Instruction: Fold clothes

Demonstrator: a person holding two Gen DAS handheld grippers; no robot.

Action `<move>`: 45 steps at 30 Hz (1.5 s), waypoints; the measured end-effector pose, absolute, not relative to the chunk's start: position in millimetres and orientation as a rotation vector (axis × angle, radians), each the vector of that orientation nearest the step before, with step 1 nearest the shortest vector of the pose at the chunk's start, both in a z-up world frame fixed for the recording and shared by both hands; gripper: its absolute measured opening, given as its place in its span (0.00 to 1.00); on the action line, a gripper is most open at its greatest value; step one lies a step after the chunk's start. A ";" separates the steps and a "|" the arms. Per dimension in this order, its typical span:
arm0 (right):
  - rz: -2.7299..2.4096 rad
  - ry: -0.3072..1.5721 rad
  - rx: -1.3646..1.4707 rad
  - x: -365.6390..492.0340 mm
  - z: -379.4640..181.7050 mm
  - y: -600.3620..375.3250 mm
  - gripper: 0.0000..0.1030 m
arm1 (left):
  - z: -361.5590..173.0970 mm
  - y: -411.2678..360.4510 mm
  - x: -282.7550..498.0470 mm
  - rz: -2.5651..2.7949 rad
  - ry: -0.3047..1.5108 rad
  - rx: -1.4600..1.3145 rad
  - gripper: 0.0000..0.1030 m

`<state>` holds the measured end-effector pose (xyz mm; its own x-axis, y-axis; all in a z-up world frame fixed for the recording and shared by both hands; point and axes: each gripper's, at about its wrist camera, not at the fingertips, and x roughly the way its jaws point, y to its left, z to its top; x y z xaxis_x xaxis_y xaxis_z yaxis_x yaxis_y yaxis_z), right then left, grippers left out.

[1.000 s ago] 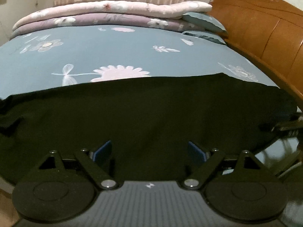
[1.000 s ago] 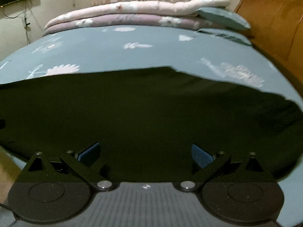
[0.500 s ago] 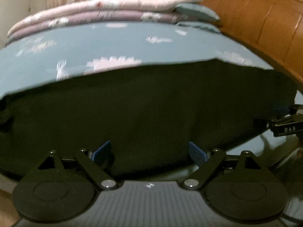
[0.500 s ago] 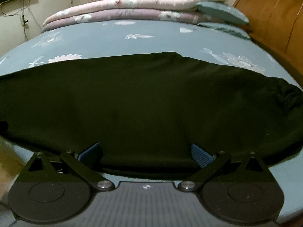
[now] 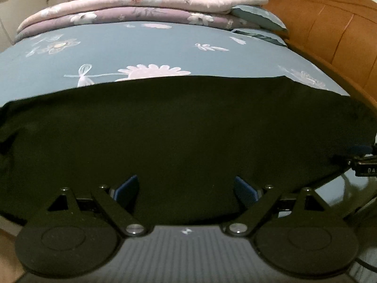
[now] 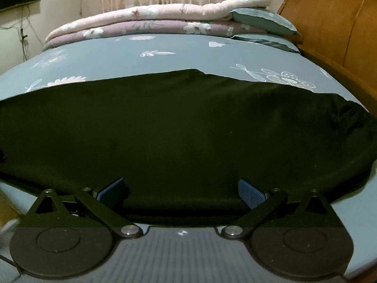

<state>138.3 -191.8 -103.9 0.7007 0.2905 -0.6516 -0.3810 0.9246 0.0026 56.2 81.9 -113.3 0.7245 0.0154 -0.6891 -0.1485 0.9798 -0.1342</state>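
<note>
The bed [image 5: 146, 44] carries the black garment [image 5: 188, 127] spread along its near edge, the right view alone showing its bunched end [image 6: 348, 118] toward the headboard [image 6: 329, 18], while the left gripper [image 5: 186, 186] and the right gripper [image 6: 181, 188] hold jaws wide, gripping nothing

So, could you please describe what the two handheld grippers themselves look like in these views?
The left gripper and right gripper look alike: black linkage arms with silver pivot screws, round black discs at the base, a ribbed grey body bearing a small white mark, and blue textured finger pads. A thin dark cable trails off beside each base.
</note>
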 end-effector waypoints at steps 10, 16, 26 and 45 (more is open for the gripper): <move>0.383 0.677 -0.136 138.1 -105.0 -193.5 1.00 | -81.4 139.4 67.6 0.227 0.701 -0.262 0.86; 0.380 0.680 -0.136 138.1 -104.2 -193.8 1.00 | -97.8 179.2 59.1 0.343 0.751 -0.338 0.86; 0.375 0.677 -0.134 137.2 -104.6 -194.3 1.00 | -103.7 170.9 21.4 0.329 0.768 -0.298 0.87; 0.089 0.627 0.047 219.4 -69.1 -274.6 1.00 | -111.2 175.0 50.9 0.340 0.775 -0.290 0.95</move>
